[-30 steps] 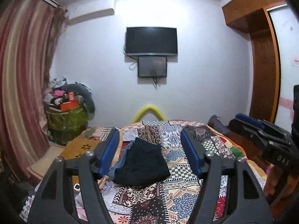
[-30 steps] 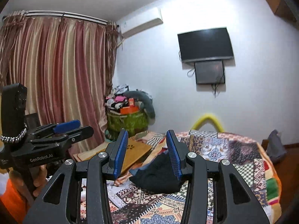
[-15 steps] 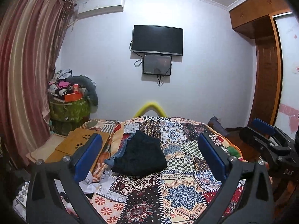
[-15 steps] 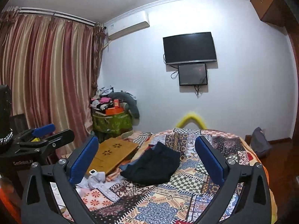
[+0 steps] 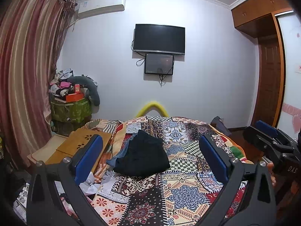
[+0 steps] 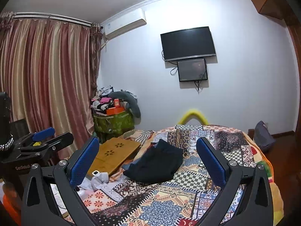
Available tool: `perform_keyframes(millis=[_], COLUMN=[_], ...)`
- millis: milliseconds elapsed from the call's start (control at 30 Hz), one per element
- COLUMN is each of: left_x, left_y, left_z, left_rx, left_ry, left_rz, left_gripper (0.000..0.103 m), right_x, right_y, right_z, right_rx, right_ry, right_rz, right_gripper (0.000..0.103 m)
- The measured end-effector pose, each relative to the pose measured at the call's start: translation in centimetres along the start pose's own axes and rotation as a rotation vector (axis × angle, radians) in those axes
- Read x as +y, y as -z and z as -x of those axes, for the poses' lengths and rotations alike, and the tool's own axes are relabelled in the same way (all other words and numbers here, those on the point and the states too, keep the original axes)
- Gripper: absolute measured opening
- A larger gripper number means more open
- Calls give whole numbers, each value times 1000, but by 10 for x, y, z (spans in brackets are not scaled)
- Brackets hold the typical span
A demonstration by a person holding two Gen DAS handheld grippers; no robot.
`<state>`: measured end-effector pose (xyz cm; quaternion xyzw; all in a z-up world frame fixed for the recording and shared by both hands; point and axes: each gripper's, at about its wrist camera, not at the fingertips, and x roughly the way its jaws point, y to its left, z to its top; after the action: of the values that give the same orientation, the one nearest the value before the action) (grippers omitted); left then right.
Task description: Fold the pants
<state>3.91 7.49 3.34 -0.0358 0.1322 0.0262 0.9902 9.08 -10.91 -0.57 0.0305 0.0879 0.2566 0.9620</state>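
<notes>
Folded black pants (image 5: 143, 155) lie on the patchwork bedspread (image 5: 188, 194), on top of a blue denim garment (image 5: 120, 155) that sticks out on the left. They also show in the right wrist view (image 6: 158, 163). My left gripper (image 5: 150, 158) is open wide and empty, held in the air short of the pants. My right gripper (image 6: 147, 162) is also open wide and empty. Each gripper shows at the edge of the other's view: the right one (image 5: 270, 141), the left one (image 6: 43, 141).
A wooden lap desk (image 5: 79, 146) lies at the bed's left side, with white crumpled items (image 6: 97, 180) beside it. A green bin piled with clutter (image 5: 71, 105) stands by the curtain (image 6: 47, 86). A TV (image 5: 160, 37) hangs on the far wall. A wardrobe (image 5: 269, 66) stands at the right.
Both grippers opened from narrow to wide and pulled back and up from the bed. The pants stay folded where they lay.
</notes>
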Motion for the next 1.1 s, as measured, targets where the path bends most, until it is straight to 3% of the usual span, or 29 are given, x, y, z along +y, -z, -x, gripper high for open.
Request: perform_keyframes(millis=[1100], left_x=[-4], left_y=[3], left_z=[-5], left_rx=[11], left_ry=[28], left_rz=[-10], left_gripper=[103], right_x=[8], right_y=[-6], right_z=[5], right_rx=[12], right_ry=[10], right_rz=[5], right_gripper=[103])
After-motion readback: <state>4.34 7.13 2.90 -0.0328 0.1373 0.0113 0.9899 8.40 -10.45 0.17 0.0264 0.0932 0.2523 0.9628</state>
